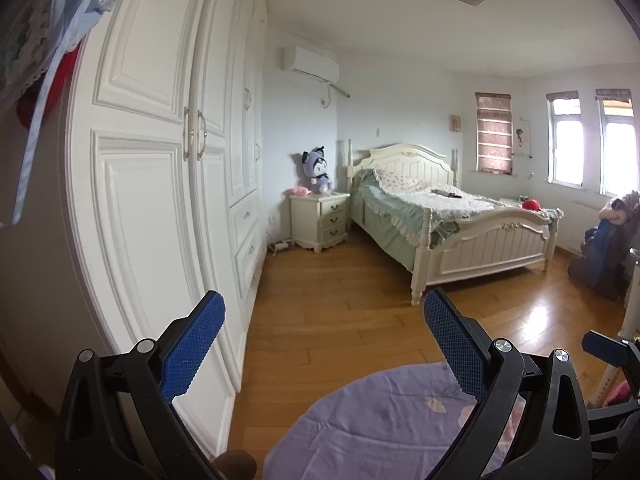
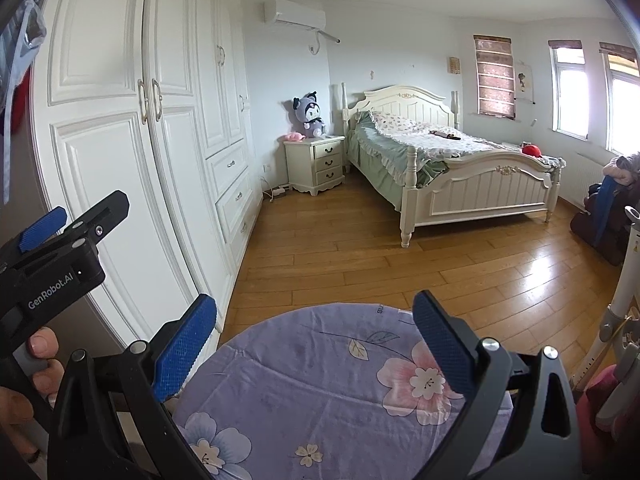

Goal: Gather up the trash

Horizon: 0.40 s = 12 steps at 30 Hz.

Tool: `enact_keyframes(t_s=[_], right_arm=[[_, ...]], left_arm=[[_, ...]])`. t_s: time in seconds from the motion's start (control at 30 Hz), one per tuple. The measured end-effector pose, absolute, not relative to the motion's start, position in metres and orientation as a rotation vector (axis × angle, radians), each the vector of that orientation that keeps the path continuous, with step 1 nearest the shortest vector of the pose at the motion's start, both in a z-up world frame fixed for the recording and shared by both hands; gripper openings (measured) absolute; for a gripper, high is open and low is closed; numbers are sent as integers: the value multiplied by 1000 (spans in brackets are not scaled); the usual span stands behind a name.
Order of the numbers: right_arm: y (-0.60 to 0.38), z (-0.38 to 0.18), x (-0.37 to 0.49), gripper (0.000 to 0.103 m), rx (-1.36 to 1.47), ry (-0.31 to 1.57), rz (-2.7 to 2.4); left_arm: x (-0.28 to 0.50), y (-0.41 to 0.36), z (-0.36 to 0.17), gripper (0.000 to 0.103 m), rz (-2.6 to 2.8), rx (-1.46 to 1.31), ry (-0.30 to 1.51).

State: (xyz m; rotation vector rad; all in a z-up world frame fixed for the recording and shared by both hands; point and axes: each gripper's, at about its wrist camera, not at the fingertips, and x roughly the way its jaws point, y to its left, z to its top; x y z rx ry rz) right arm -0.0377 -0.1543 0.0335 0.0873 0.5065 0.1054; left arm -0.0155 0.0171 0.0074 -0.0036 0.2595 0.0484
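Observation:
No trash shows clearly in either view. My left gripper (image 1: pixel 324 312) is open and empty, held above the near edge of a round purple floral cloth (image 1: pixel 380 420) and the wooden floor (image 1: pixel 340 292). My right gripper (image 2: pixel 316 316) is open and empty, held over the same purple floral cloth (image 2: pixel 320 392). The left gripper also shows at the left edge of the right wrist view (image 2: pixel 60 236), held in a hand. A small dark object (image 2: pixel 444 134) lies on the bed; what it is cannot be told.
A tall white wardrobe (image 1: pixel 160 160) runs along the left. A cream bed (image 1: pixel 460 220) stands at the back, with a nightstand (image 1: pixel 320 216) and a plush toy (image 1: pixel 318 170) beside it. A chair piled with clothes (image 1: pixel 608 240) is at the right. A white stand (image 2: pixel 624 300) is at the near right.

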Motion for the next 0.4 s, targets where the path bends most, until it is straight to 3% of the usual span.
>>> enact_keyframes(t_s=[0.4], right_arm=[[-152, 36, -39, 98, 91, 497, 115]], left_arm=[[-10, 20, 10, 98, 55, -31, 278]])
